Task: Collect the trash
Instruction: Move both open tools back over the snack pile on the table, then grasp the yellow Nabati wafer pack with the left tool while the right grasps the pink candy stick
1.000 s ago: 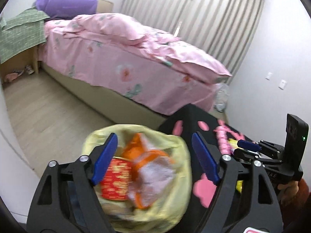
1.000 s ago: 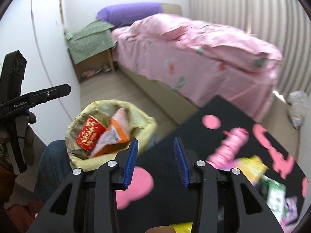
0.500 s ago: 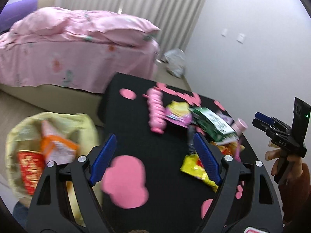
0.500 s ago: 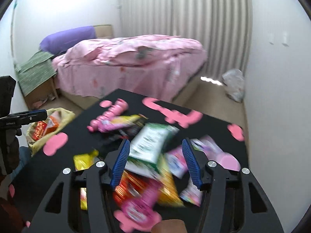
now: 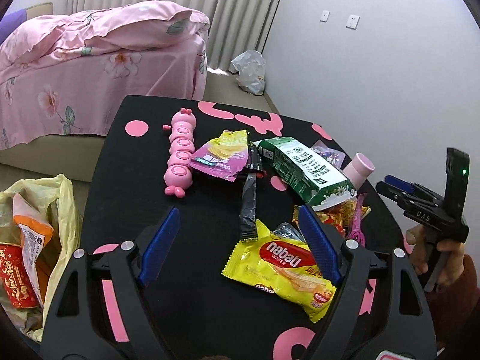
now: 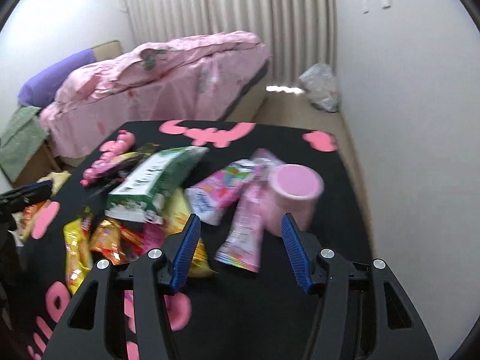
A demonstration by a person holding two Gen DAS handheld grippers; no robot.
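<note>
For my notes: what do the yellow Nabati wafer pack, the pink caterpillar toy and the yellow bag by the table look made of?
Yellow Nabati wafer pack: glossy printed plastic film, going by its crinkles and serrated edge.
Pink caterpillar toy: smooth moulded hard plastic, probably; rounded segments catch soft highlights.
Yellow bag by the table: thin, semi-translucent plastic film that slumps in soft folds, wrappers inside.

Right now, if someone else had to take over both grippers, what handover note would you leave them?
Left gripper: jaws open, empty, over the black table near the yellow wafer packet.
Right gripper: jaws open, empty, aimed at the pink wrapper beside the pink cup.
Done: yellow trash bag off the table's left edge already holds a red packet and an orange packet.
Left: wafer packet, green carton, purple chip bag, black wrapper and other wrappers. The pink caterpillar toy probably stays.
</note>
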